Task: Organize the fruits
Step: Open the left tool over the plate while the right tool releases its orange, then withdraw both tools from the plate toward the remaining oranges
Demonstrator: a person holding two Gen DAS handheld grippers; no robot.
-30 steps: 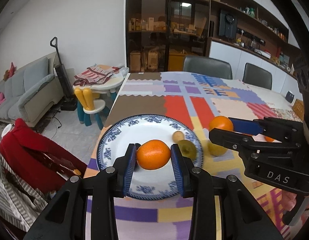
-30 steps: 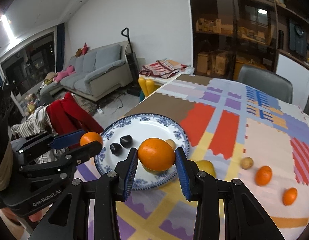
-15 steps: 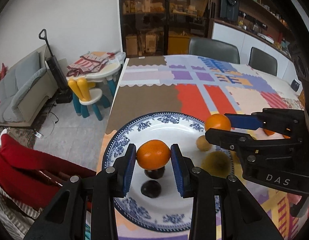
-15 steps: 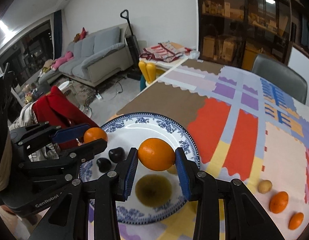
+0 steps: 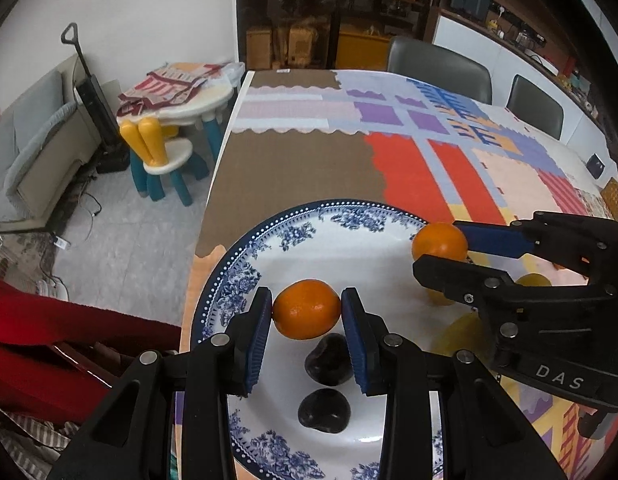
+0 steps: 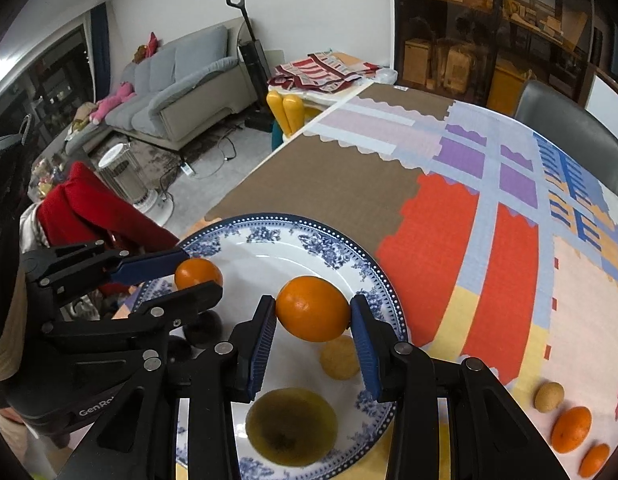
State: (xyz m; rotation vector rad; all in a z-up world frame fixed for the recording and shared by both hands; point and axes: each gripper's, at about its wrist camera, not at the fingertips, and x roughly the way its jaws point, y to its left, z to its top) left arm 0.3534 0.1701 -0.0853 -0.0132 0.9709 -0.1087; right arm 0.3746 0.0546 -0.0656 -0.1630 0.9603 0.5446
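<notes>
Each claw grips an orange: left claw [image 5: 307,314] over the plate [image 5: 245,272] at the tabletop's near-left corner, right claw [image 6: 313,309] beside it, perhaps clear of the dish.

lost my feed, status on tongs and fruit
Both tongs shut, an orange in left, another orange in right. Both over plate. Dark fruit under left.

A home's living and dining room: grey sofa [image 6: 177,76], children's table [image 5: 181,96], patchwork-clothed dining table [image 5: 429,152], cabinets [image 5: 329,12].
</notes>
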